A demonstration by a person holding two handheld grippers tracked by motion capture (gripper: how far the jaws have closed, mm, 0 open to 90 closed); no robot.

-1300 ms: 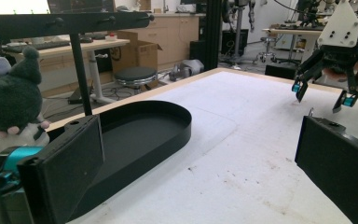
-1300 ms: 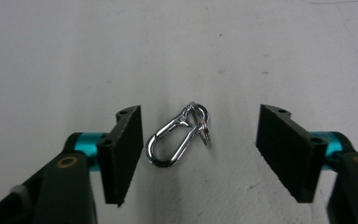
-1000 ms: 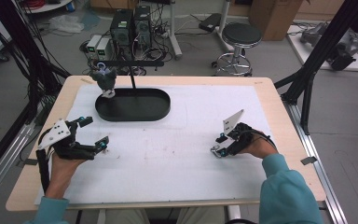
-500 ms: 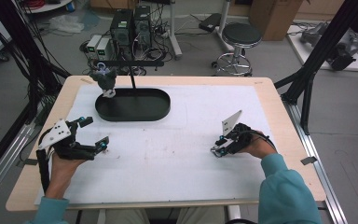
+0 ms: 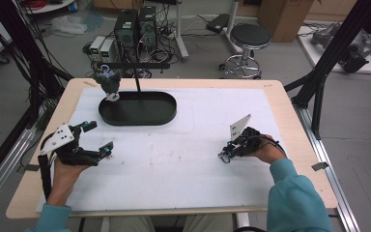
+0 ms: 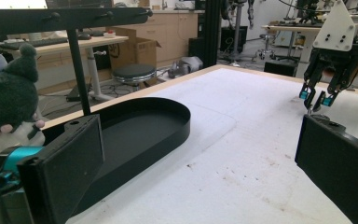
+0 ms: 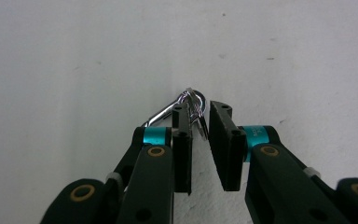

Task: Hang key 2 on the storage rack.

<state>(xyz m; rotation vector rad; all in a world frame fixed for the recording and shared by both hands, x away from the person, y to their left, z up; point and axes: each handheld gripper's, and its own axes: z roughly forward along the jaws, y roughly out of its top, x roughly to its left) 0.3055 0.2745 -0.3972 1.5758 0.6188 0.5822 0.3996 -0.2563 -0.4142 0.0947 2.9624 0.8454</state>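
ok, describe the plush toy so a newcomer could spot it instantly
Start at the black oval tray on the far left of the white-covered table. A black T-shaped stand rises from it; the small dark fuzzy plush toy hangs below the crossbar's left end. It is the one soft, furry item there.

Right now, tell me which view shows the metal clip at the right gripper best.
The right gripper view: the silver metal clip sits close up at the tips of the right gripper, its loop sharp against the white mat. The left gripper view shows that gripper far off, the clip a mere speck. From the high view the clip is too small to make out.
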